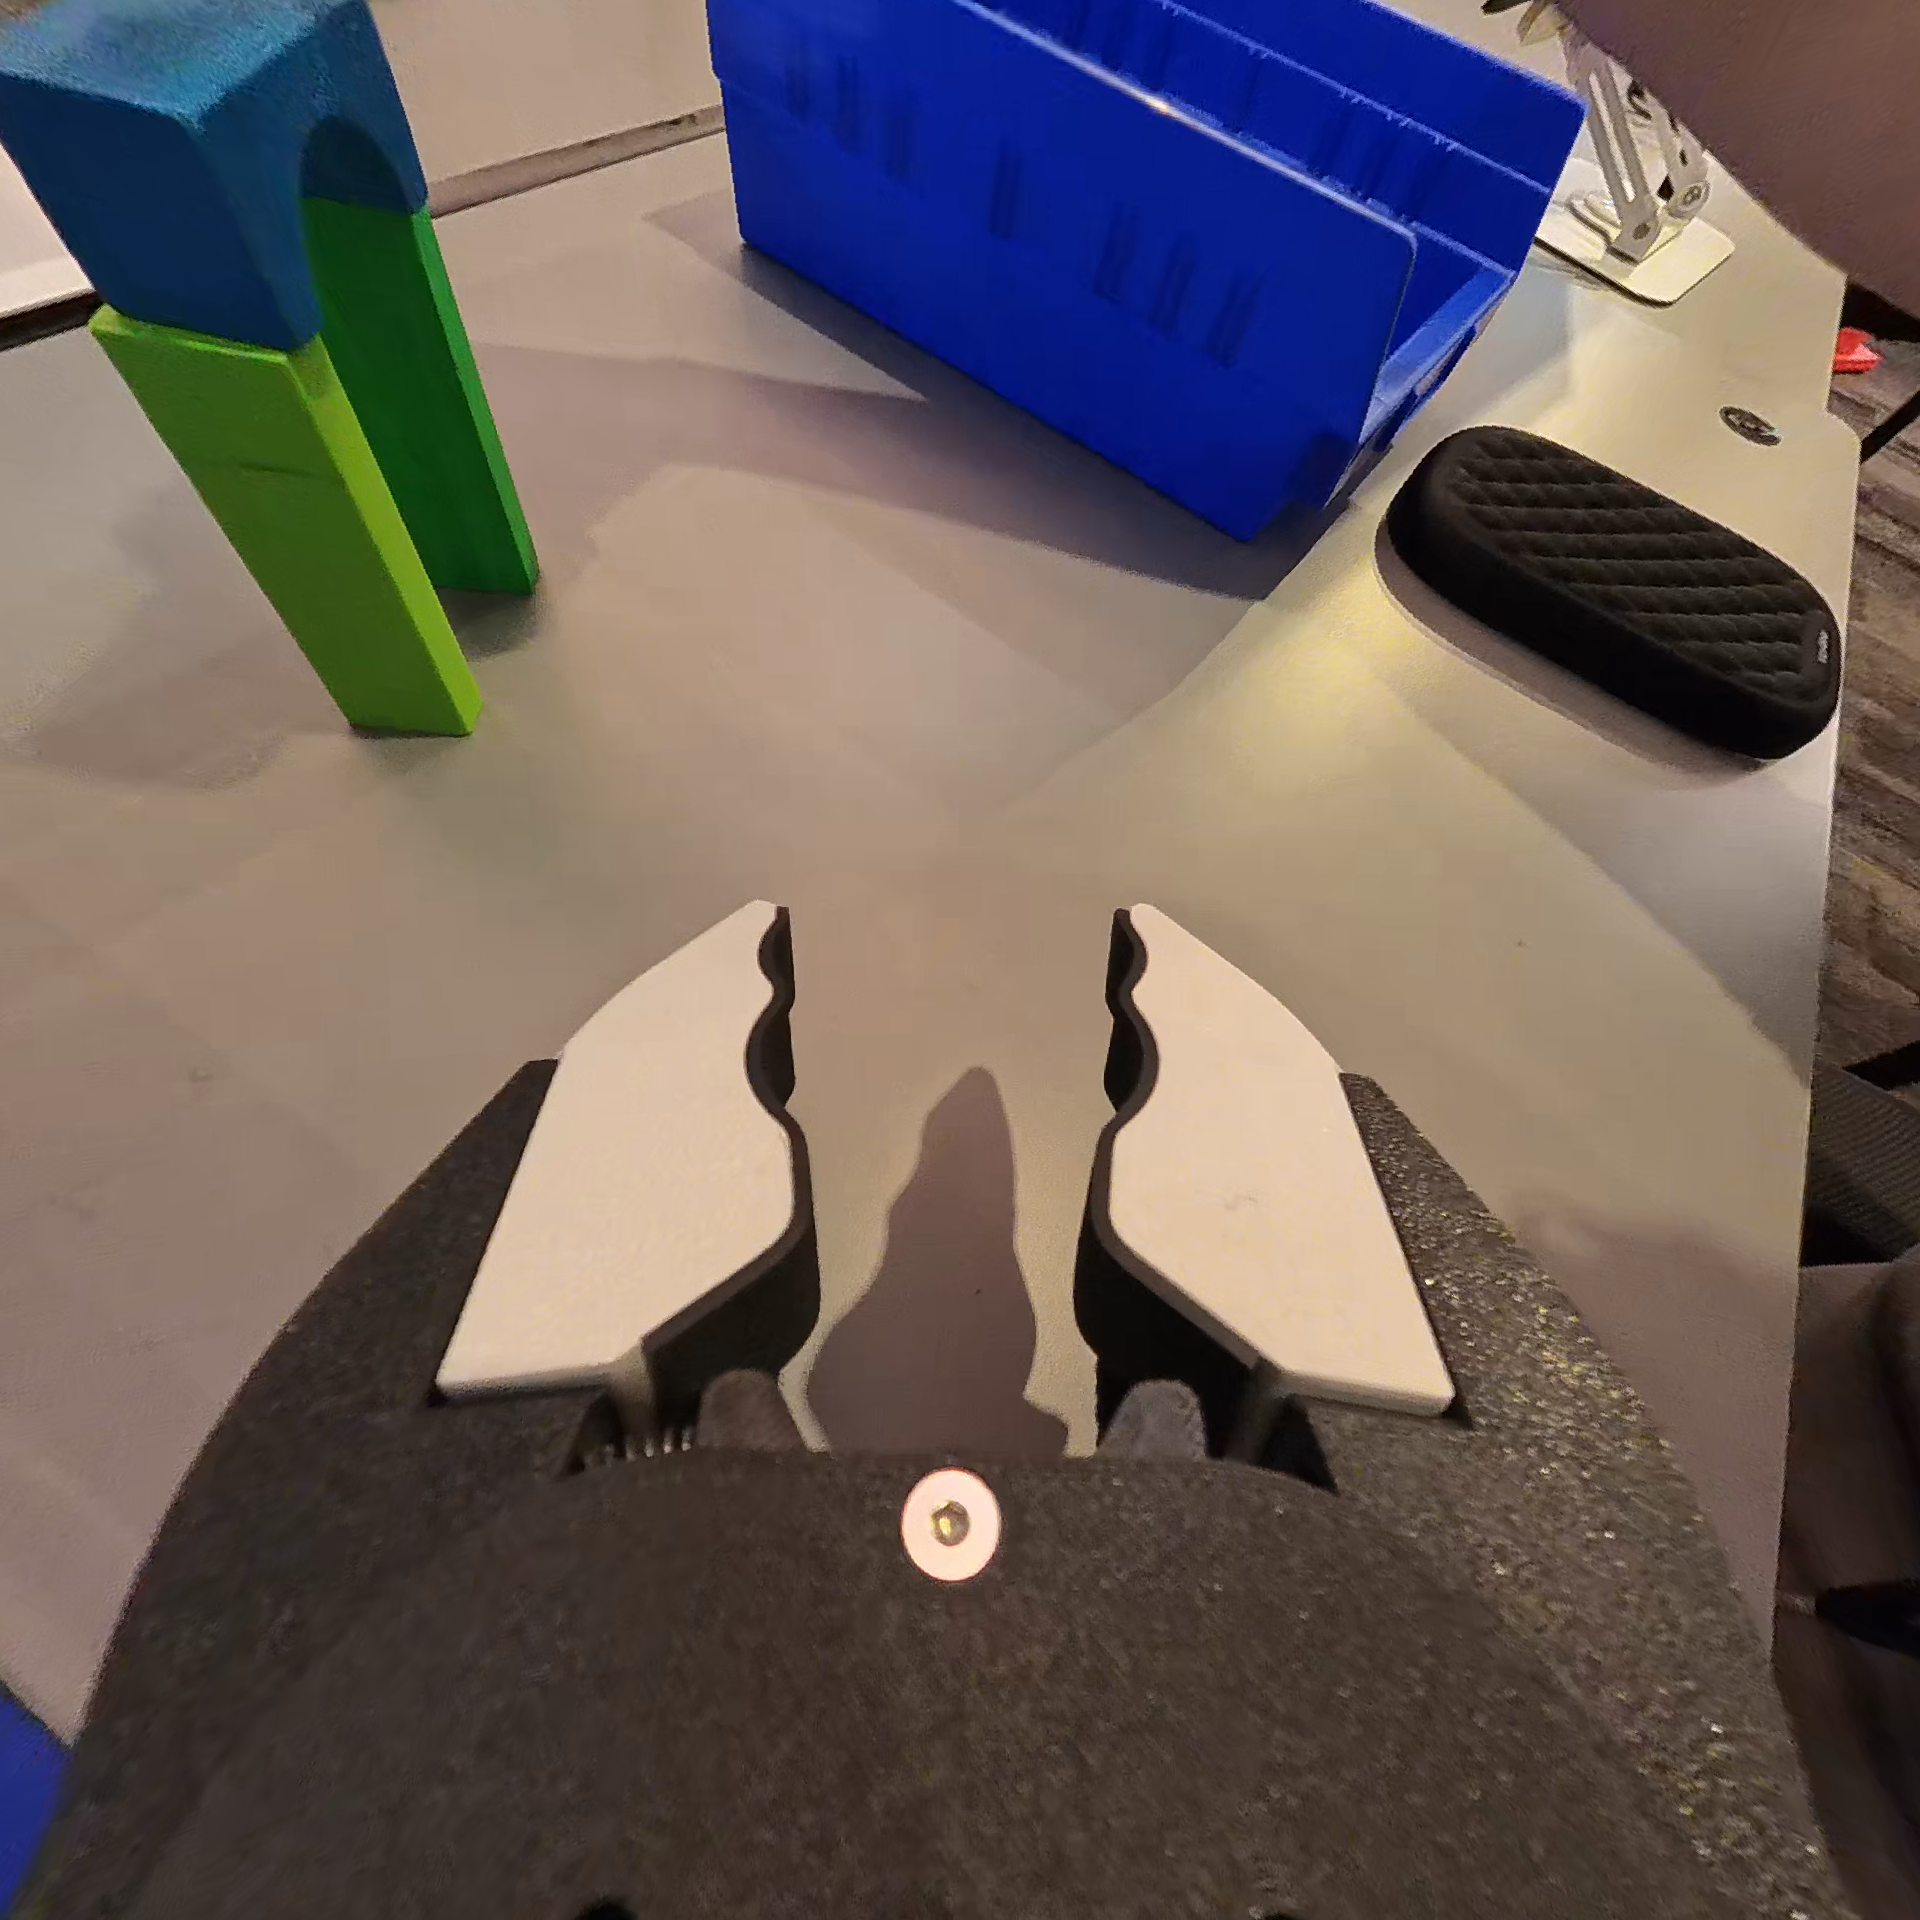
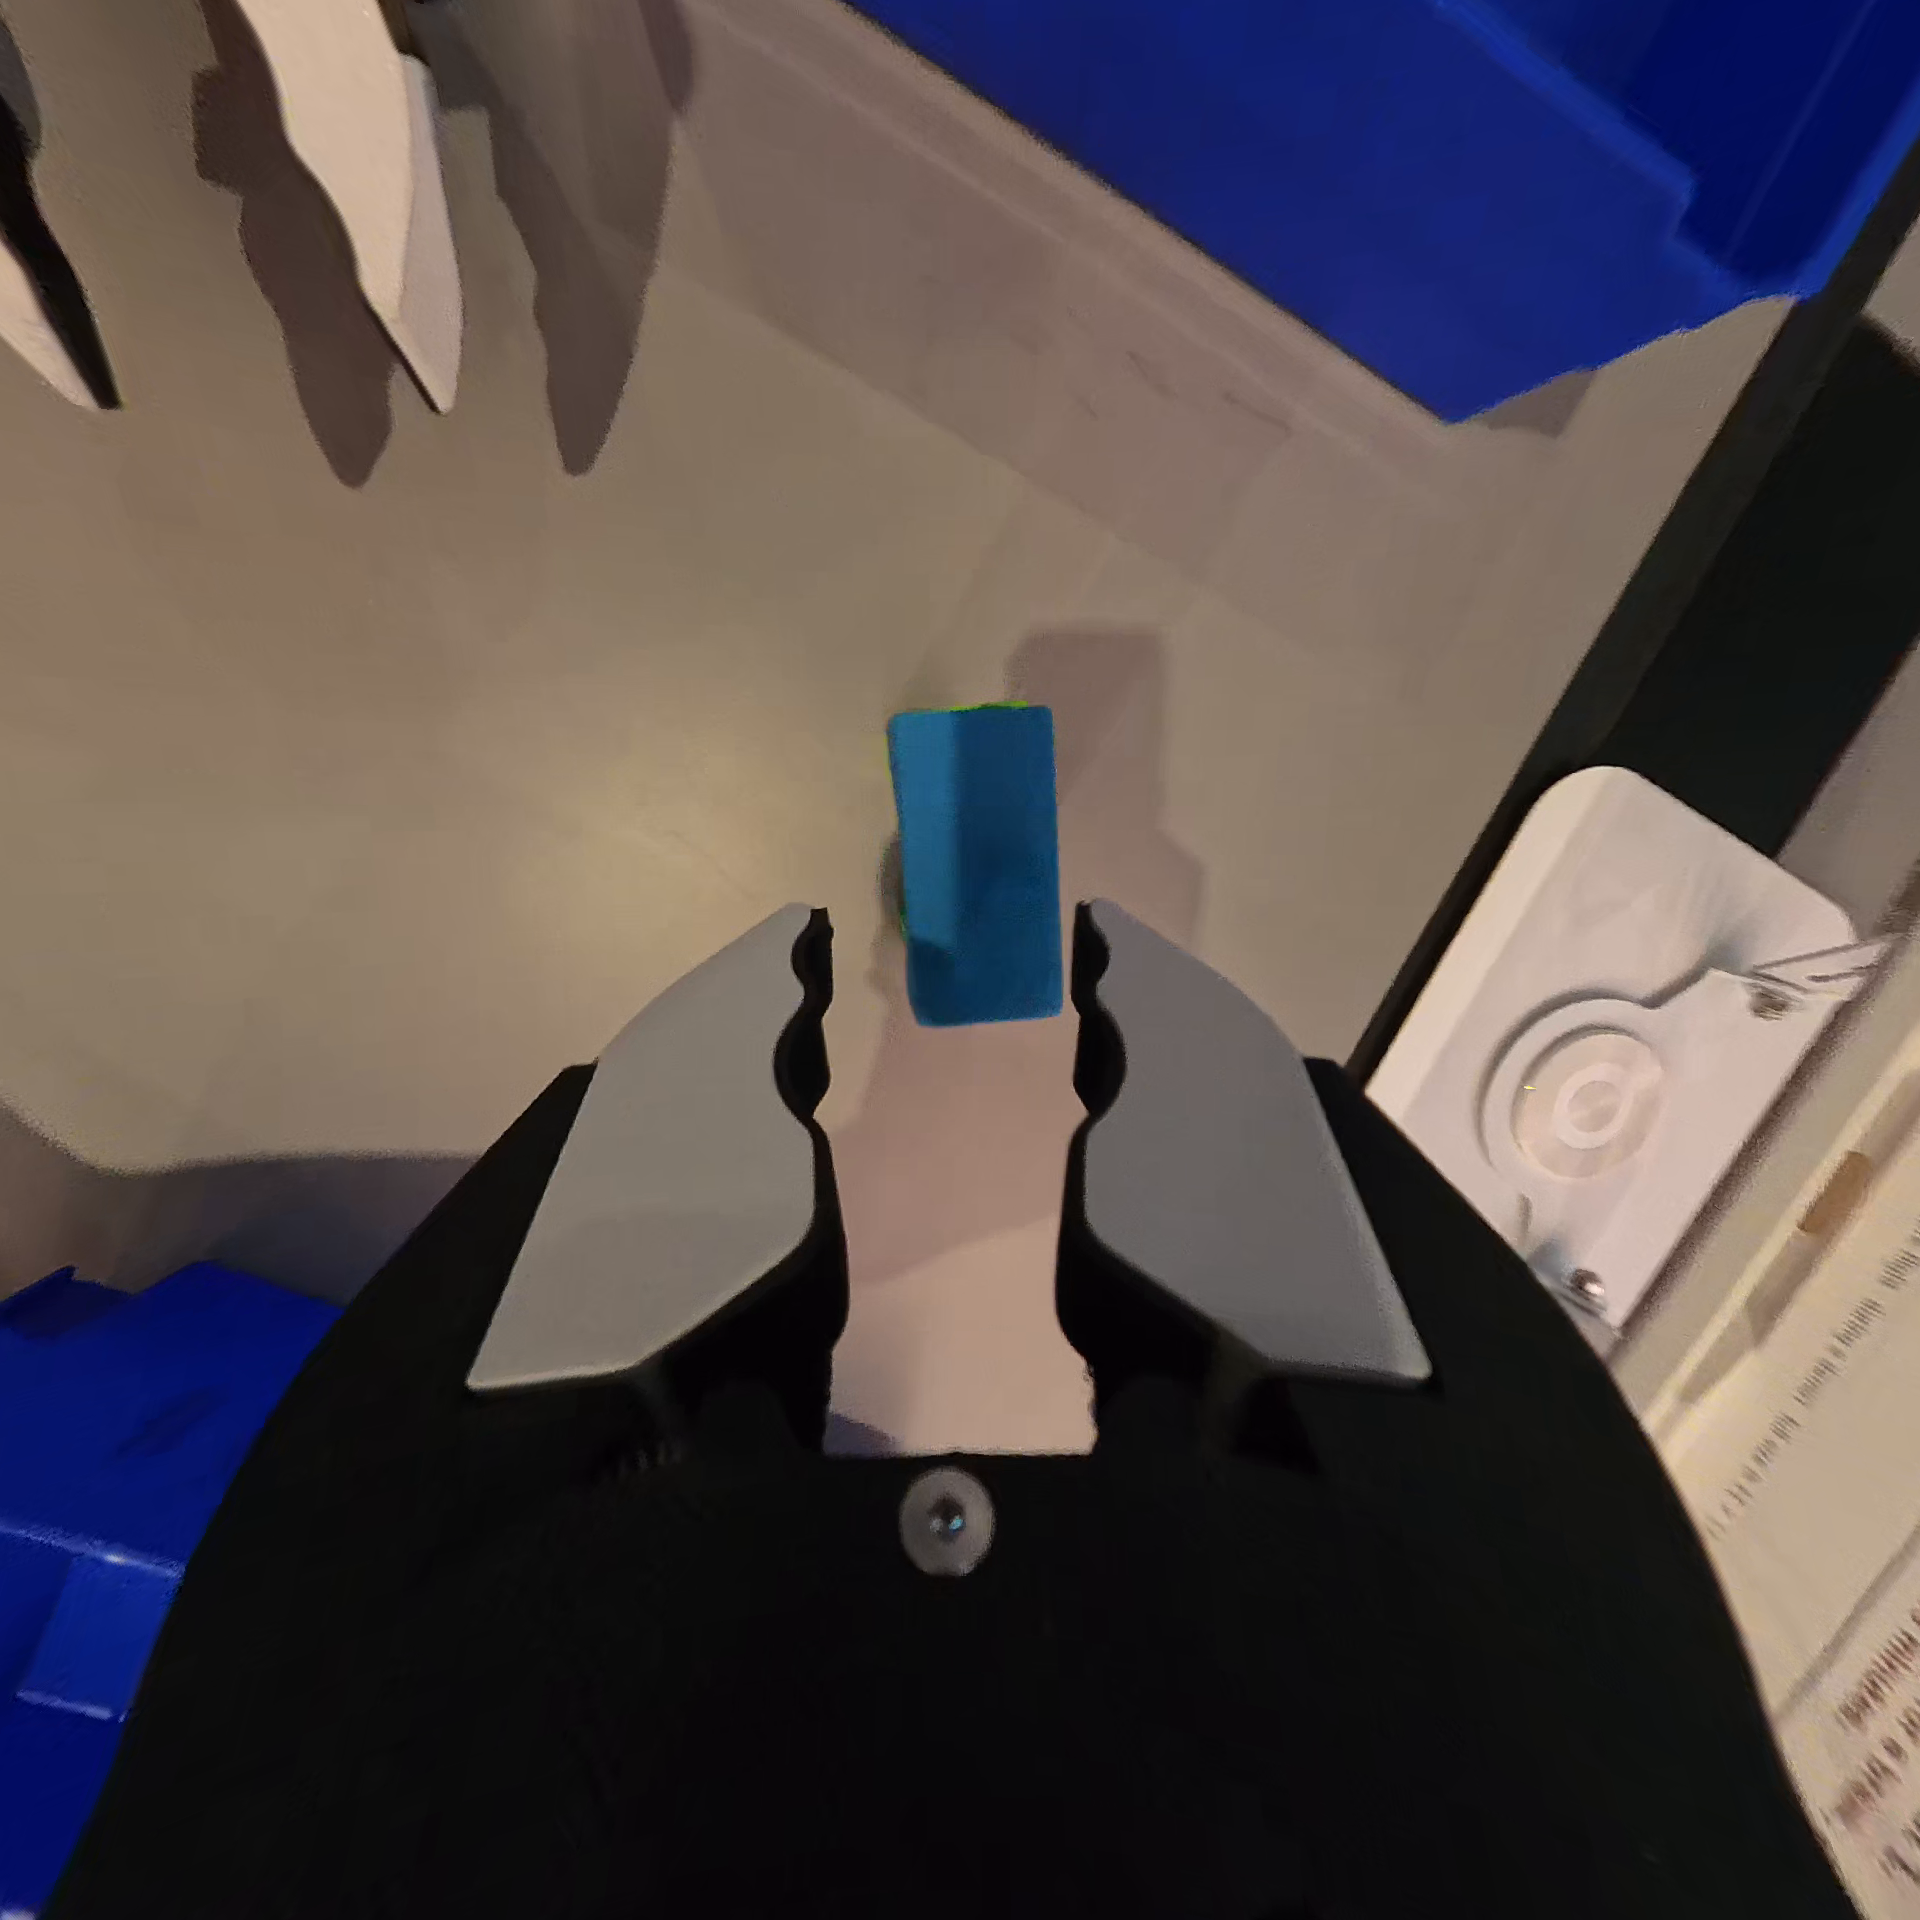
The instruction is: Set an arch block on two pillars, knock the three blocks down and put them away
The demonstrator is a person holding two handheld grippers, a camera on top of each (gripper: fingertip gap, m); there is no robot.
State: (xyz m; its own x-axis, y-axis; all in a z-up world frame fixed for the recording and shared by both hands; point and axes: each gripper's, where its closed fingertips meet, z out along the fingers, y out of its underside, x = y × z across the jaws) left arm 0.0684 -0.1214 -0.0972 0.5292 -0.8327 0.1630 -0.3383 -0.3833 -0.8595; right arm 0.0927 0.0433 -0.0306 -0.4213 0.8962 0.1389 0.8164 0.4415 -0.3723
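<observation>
The grey table lies bare between the blue bin and the blue arch block, which stands on two upright green pillars. The left gripper gapes empty. The right gripper, spread and empty, hangs above the arch.

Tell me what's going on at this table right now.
A person holds a two-finger tool in each hand. A blue arch block already sits on two upright green pillars on the grey table. The right tool is above the arch, open and empty. The left tool is open beside the stack, also empty. Nothing is knocked down yet; a blue bin stands nearby, next to a black pad.
</observation>
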